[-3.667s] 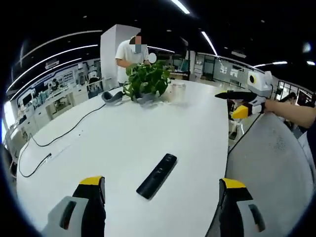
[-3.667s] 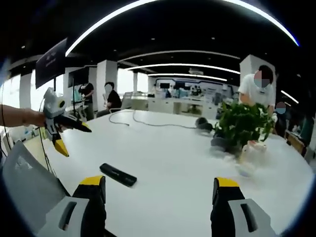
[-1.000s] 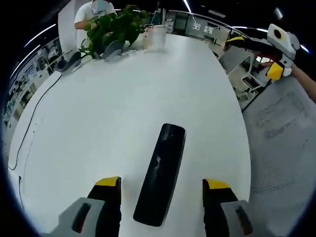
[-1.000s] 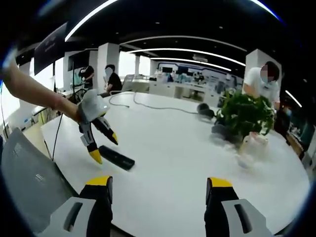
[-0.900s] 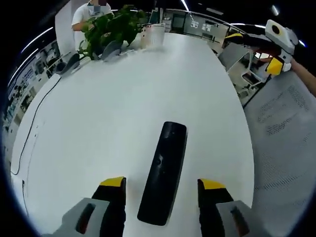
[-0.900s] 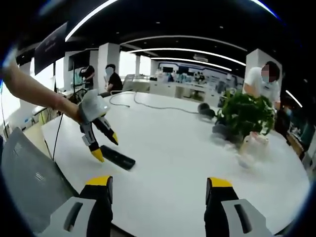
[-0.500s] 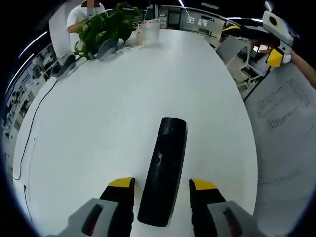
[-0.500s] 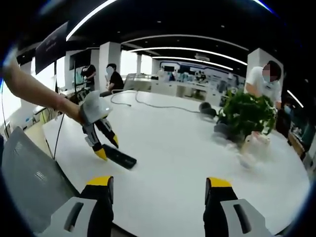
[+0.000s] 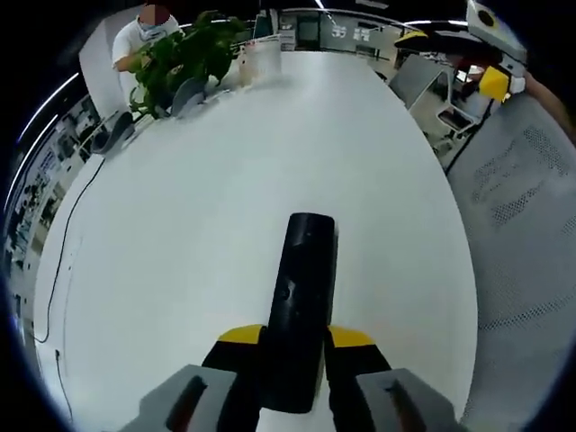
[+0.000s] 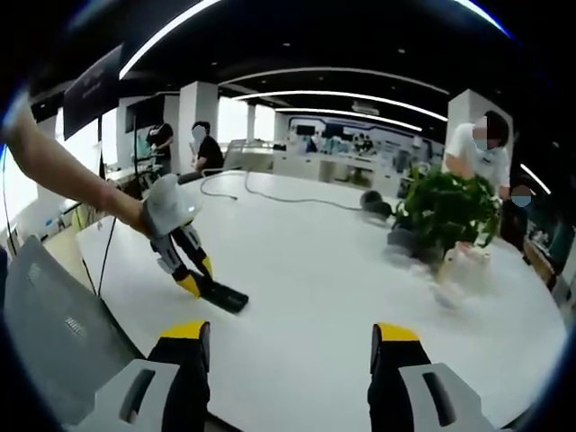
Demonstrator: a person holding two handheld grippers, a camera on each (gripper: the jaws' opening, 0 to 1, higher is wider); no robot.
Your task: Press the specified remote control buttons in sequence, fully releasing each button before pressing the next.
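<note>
- Black remote control lay flat on the white counter, near its edge.
- Left gripper had its yellow-tipped jaws closed against both sides of the remote's near end, holding it.
- Right gripper hung above the counter, jaws wide apart, nothing between them.
- Potted plant stood well apart, at the far side.

The remote control was a long, slim black bar with a rounded far end. It lay flat on the white table, close to the table's edge, with its near end between two yellow-tipped jaws. In the right gripper view the remote control appeared small and dark, well apart from the plant.
</note>
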